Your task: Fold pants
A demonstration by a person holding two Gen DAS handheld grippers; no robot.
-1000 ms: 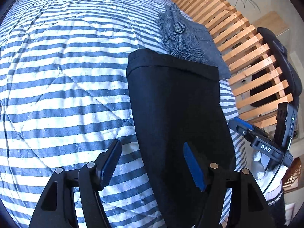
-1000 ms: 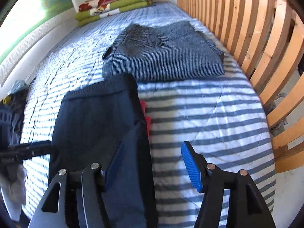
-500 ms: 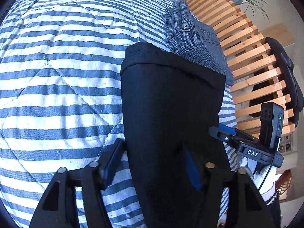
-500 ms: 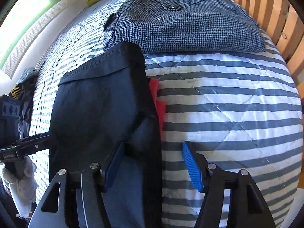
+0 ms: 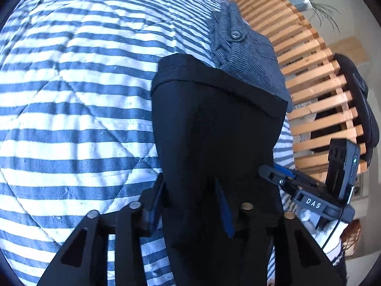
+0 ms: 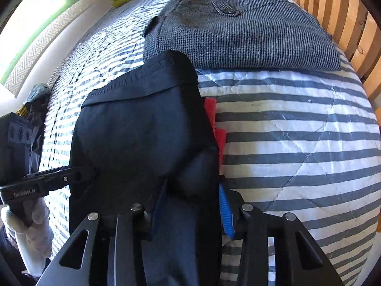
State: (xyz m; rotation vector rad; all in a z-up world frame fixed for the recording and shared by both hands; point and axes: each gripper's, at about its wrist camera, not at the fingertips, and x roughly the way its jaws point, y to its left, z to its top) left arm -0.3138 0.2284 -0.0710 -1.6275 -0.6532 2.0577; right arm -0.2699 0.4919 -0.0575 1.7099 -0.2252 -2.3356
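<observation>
The black pants (image 6: 142, 128) lie on the striped bed (image 6: 297, 131), near the folded grey pants (image 6: 250, 31). Left tool (image 5: 190, 205) and right tool (image 6: 193, 205) each pinch a near edge. Advise lifting both edges evenly and laying them square to the far hem.

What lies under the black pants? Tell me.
A red cloth peeks out beneath the black pants at one edge, on the striped quilt. How far it reaches underneath is covered.
</observation>
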